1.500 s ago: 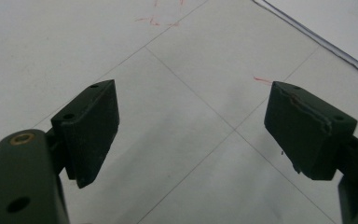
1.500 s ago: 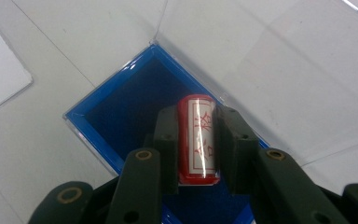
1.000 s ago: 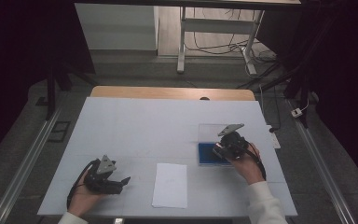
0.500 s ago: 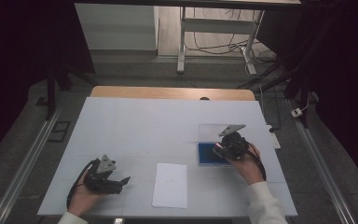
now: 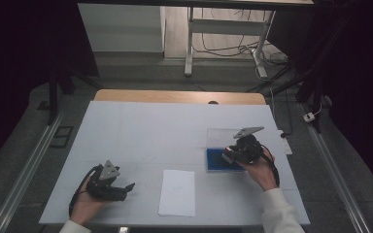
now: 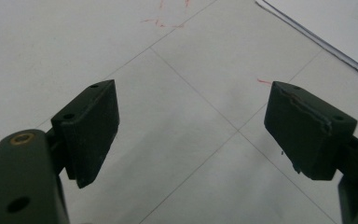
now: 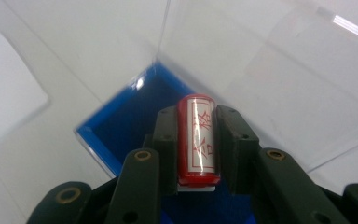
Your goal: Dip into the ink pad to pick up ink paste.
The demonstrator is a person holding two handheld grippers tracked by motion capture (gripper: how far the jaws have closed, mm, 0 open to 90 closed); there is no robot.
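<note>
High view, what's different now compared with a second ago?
Nothing visibly changed. The right hand-held gripper is clamped on the red stamp over the clear box with the blue pad, and the left hand-held gripper rests open on the table beside the white paper, as before.

From above the person's side we look forward and down on the whole white table [image 5: 141, 131], far enough off to take in the floor beyond it. From the left gripper [image 5: 108, 182] we look close along its own wide-apart jaws at the tabletop, with the corner of a white sheet [image 6: 335, 28] at the top right; the high view shares that sheet [image 5: 177, 192]. From the right gripper [image 5: 240, 149] we look very near into a clear box [image 7: 261, 60] with a blue bottom, also seen from above [image 5: 218, 138].
</note>
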